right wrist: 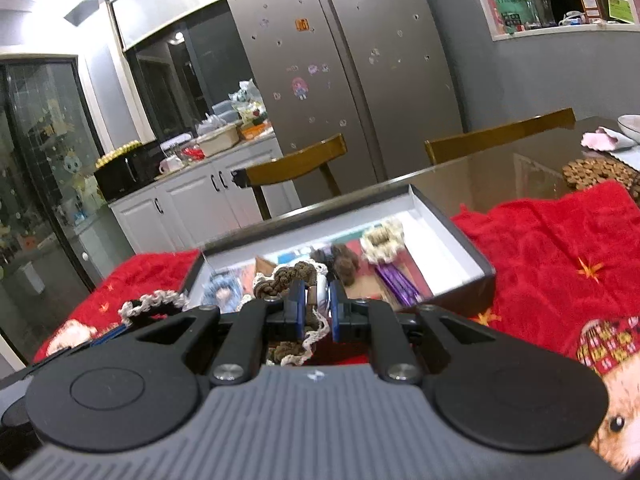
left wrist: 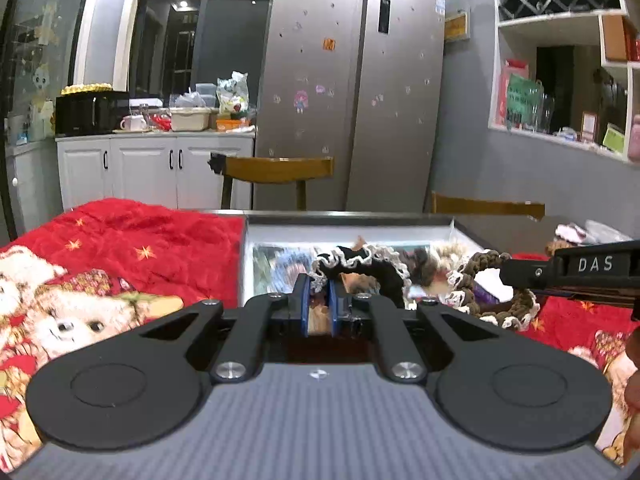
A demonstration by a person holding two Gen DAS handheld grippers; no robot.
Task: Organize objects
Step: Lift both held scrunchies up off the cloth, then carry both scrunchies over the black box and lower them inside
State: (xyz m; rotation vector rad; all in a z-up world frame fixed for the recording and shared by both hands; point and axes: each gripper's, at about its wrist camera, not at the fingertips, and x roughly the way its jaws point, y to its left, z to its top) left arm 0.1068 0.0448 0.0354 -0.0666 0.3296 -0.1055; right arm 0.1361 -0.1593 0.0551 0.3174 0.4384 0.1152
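My left gripper (left wrist: 319, 300) is shut on a black scrunchie (left wrist: 360, 262) with white lace trim, held above the near edge of an open shallow box (left wrist: 456, 226). From the right, my right gripper (left wrist: 508, 274) reaches in, shut on a brown scrunchie (left wrist: 480, 284) with cream lace. In the right wrist view, the right gripper (right wrist: 318, 306) pinches that brown scrunchie (right wrist: 286, 278) between its blue pads, just in front of the box (right wrist: 460, 248). The black scrunchie (right wrist: 154, 304) hangs to the left. The box holds a cream scrunchie (right wrist: 382, 240), a brown furry one (right wrist: 344, 262) and purple pieces (right wrist: 396, 284).
A red blanket (left wrist: 140, 248) with bear prints covers the table around the box. Two wooden chairs (right wrist: 304, 164) stand behind the table, with a fridge (left wrist: 352, 80) and a white cabinet (left wrist: 152, 164) beyond. A woven mat (right wrist: 592, 174) and a bowl (right wrist: 630, 124) lie at the far right.
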